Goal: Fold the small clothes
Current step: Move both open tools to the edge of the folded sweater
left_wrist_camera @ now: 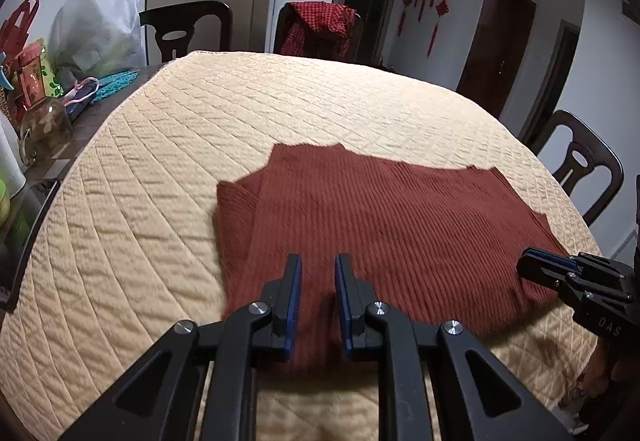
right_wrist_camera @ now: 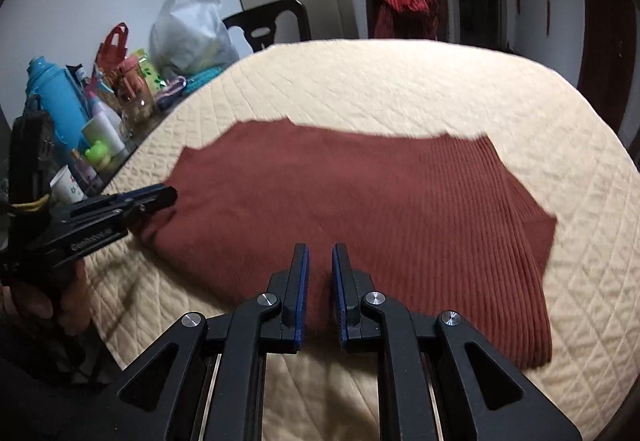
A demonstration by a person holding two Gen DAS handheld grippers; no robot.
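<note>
Left gripper [left_wrist_camera: 318, 261]: jaws stand slightly parted with a narrow gap. Rust cloth shows through the gap, but whether the pads pinch any of it cannot be told from either view. Right gripper [right_wrist_camera: 320, 251]: same finding, jaws a little apart, cloth seen between them, grip not confirmed. Both point down at a slant over the near edge of the work.

Task item: one rust-red knitted garment [left_wrist_camera: 380, 209], lying flat directly ahead of and beneath both pairs of tips, spreading away from them across a quilted cream cover [left_wrist_camera: 160, 161]. The near hem is closest to the tips; the far edge, with a notch like a neckline, lies well beyond. On the left gripper's outer side a layer is already turned over, showing a diagonal fold line.

Handling judgement: ribbed knit, soft, light, limp and stretchy. It will sag and drag rather than hold shape, and should cling to the quilting, not slide. Best holds are the two near corners or the hem, one per gripper, pinching all layers together; lift evenly, or the fold will skew.

Count: garments on the cover, one. Grippers, two. Chairs [left_wrist_camera: 188, 29] beyond the table, three in the left view. White bag [left_wrist_camera: 100, 25], one, well off to the left gripper's outer side among clutter. Red cloth [left_wrist_camera: 320, 25] over the far chair, one.
</note>
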